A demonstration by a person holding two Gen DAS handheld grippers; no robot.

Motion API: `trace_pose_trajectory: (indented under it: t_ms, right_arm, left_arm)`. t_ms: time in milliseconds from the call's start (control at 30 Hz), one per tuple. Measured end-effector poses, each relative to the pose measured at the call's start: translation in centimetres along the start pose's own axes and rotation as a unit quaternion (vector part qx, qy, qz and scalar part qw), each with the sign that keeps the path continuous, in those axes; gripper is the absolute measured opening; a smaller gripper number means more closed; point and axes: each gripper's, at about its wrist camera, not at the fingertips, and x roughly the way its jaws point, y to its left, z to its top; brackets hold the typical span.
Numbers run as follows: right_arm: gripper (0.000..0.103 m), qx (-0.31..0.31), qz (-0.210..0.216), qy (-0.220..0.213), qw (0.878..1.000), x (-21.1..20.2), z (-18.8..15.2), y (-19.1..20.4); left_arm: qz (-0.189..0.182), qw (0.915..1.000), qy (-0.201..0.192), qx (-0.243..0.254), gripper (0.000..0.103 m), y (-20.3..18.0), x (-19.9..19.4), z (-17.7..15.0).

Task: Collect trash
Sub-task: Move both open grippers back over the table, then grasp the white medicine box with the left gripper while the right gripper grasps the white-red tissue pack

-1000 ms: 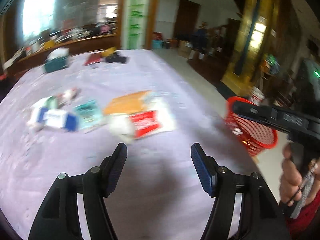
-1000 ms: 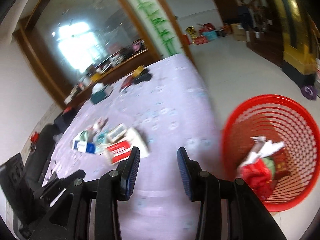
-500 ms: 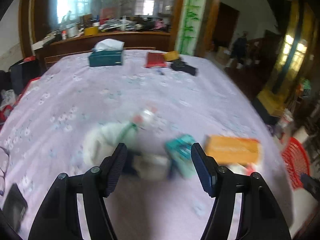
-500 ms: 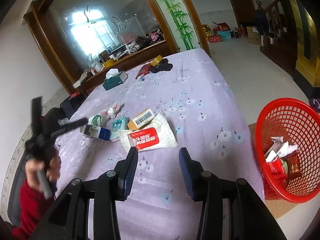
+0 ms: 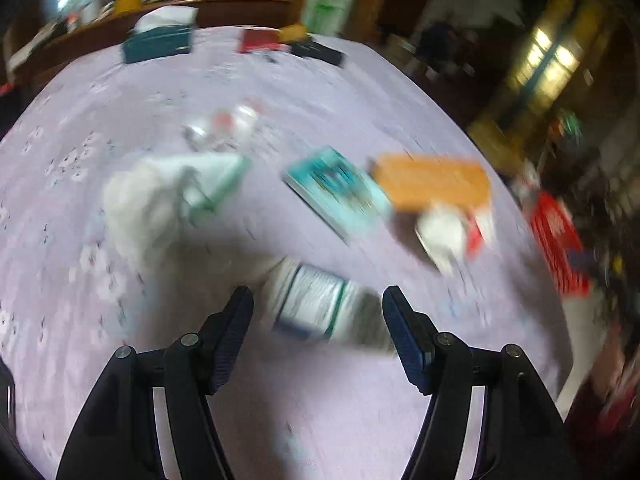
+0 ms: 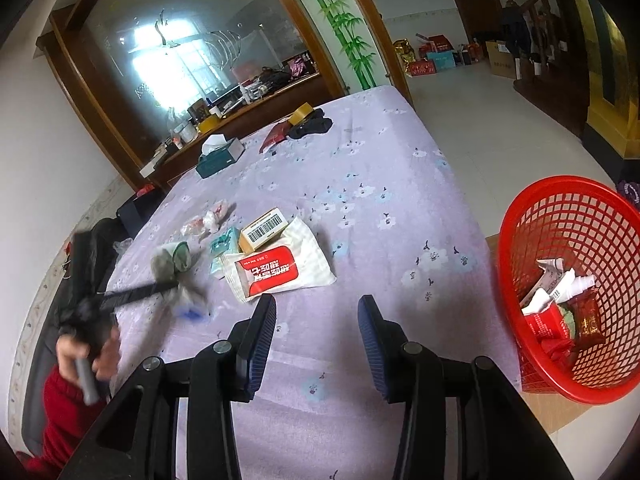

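Note:
Trash lies in a cluster on the lilac flowered tablecloth [image 6: 400, 184]. A blue-and-white small box [image 5: 316, 304] lies blurred between the tips of my open left gripper [image 5: 319, 294], and the pads stand clear of it. Beyond it are a crumpled white wrapper [image 5: 144, 208], a teal packet [image 5: 336, 188], an orange box [image 5: 432, 182] and a red-and-white wipes pack [image 6: 276, 274]. My right gripper [image 6: 317, 300] hangs open over bare cloth with nothing between its fingers. The red mesh basket [image 6: 520, 224] stands off the table's right edge with several pieces of trash inside.
A teal tissue box [image 6: 218, 156], a red packet [image 6: 274, 138], a tape roll and a black cloth sit at the table's far end. A person's hand [image 6: 86, 354] in a red sleeve holds the left gripper [image 6: 176, 286] at the left. A wooden sideboard stands behind.
My left gripper has swung from the basket side across the table to the trash cluster and dropped low over the blue-and-white box. The right gripper has stayed in place.

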Motion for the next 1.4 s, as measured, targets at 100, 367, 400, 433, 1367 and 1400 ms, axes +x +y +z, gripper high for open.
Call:
trace_pose_trajectory:
  t_ms: [100,367,400,433,1367,1400]
  right_arm:
    - [0.046,0.003,0.004,0.002,1.000,0.3,0.1,-0.1]
    - [0.046,-0.003,0.006,0.000,1.000,0.2,-0.3,0.4]
    - [0.046,-0.002,0.005,0.000,1.000,0.1,-0.4,0.3]
    - [0.046,0.000,0.003,-0.001,1.000,0.1,-0.4,0.1]
    - [0.043,0.024,0.049,0.063,0.997,7.8,4.4,0.5]
    - [0.038,0.029,0.043,0.065,0.997,8.7,4.7,0.4]
  left_arm:
    - [0.040,0.9971,-0.023,0.061,0.068,-2.3,-1.0,-1.6]
    - [0.030,0.9899,-0.022,-0.137,0.074,0.4,-0.7,-0.8]
    - [0.024,0.9807,-0.021,-0.193,0.074,0.9,-0.8,-1.2]
    - [0.013,0.9751,-0.024,-0.220,0.074,1.1,-0.8,-1.5]
    - [0.067,0.9852,-0.011,-0.158,0.034,0.0,1.0,-3.3]
    - [0.067,0.9852,-0.013,-0.157,0.034,0.1,0.9,-3.5]
